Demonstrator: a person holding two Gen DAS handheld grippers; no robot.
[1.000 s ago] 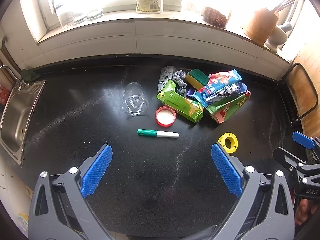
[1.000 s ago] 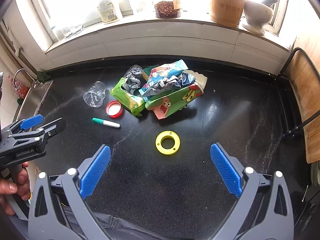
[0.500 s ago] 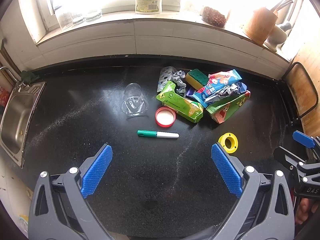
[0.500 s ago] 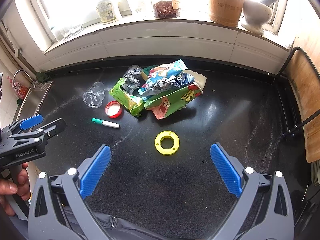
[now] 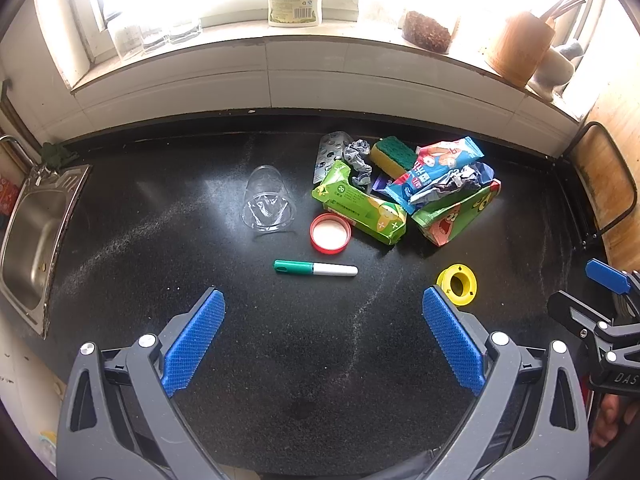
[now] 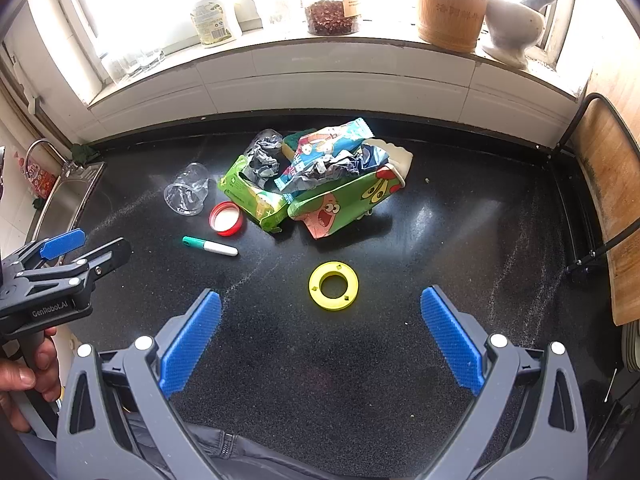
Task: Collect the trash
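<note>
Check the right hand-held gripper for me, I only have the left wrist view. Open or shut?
Observer: Open. The right wrist view shows the right hand-held gripper with its blue pads wide apart and nothing between them.
Operator: Anything hidden behind the wrapper pile?
Observer: Yes, a white crumpled piece lies at the pile's back right, against the green cartoon wrapper. I can't tell what it is.

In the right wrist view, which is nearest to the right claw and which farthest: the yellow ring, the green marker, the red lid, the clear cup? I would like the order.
Measured from the right claw:
1. Yellow ring, just ahead, near the centre.
2. Green marker, ahead to the left.
3. Red lid, behind the marker.
4. Clear cup, farthest, on its side, far left.
</note>
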